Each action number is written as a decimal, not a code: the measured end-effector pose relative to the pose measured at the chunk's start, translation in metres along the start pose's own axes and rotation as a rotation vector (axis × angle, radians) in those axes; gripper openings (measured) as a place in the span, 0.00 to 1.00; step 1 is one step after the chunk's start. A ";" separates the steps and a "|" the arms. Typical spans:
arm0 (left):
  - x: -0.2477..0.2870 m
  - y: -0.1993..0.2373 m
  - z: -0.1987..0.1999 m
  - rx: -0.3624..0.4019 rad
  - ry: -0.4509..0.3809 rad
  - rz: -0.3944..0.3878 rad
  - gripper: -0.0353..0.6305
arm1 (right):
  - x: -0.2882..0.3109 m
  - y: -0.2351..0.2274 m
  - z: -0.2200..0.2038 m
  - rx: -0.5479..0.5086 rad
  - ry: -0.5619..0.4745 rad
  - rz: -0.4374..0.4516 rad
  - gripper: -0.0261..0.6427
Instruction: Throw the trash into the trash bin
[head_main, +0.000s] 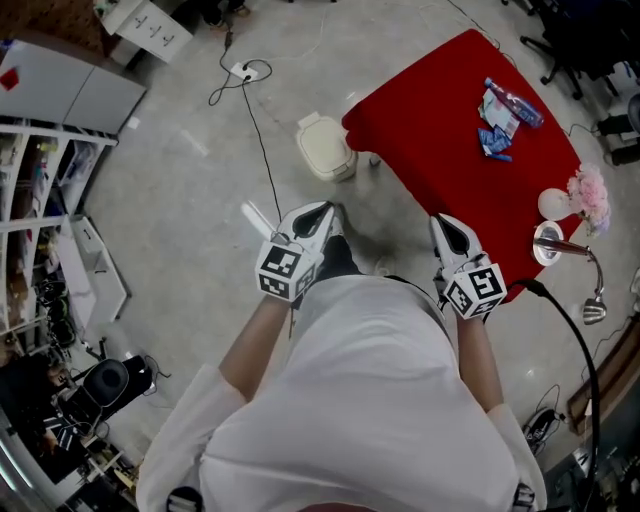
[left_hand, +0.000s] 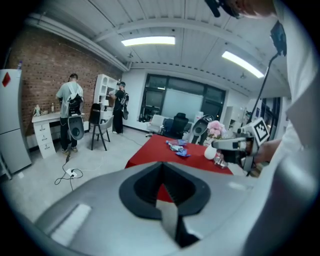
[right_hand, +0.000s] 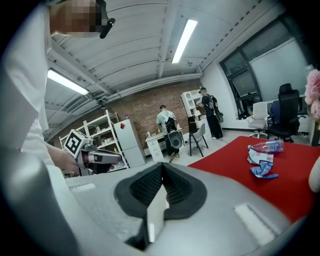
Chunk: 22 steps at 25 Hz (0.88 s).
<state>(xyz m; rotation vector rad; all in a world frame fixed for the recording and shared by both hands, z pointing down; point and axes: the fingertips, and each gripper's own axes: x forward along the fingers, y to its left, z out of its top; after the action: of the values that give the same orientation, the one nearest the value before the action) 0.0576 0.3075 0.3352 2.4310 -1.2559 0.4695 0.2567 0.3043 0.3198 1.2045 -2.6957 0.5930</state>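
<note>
Cream trash bin (head_main: 325, 147) sits beside red table (head_main: 430, 140), cable (head_main: 262, 150) nearby.

Red surface (head_main: 430, 150): bottle (head_main: 515, 103), blue wrappers (head_main: 495, 142) at far end; flowers (head_main: 590, 193), white globe (head_main: 552, 204) near corner. Floor (head_main: 180, 170): bin (head_main: 325, 147) beside surface, cable (head_main: 262, 150).

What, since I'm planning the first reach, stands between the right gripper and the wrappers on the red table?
Nothing visible. Only bare red table lies between the shut, empty right gripper and the wrappers beside the bottle. The vase and flowers stand off to the side.
</note>
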 end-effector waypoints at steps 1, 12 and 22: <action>0.004 0.009 0.000 0.000 0.007 -0.003 0.06 | 0.008 -0.001 0.002 0.007 -0.004 -0.011 0.04; 0.046 0.119 -0.017 0.044 0.109 -0.051 0.06 | 0.110 -0.006 0.018 0.034 -0.007 -0.103 0.04; 0.091 0.164 -0.064 0.021 0.237 -0.146 0.06 | 0.176 -0.014 0.006 0.039 0.042 -0.187 0.04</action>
<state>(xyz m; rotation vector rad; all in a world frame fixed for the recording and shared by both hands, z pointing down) -0.0355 0.1843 0.4590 2.3791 -0.9735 0.7072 0.1489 0.1723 0.3670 1.4179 -2.5111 0.6389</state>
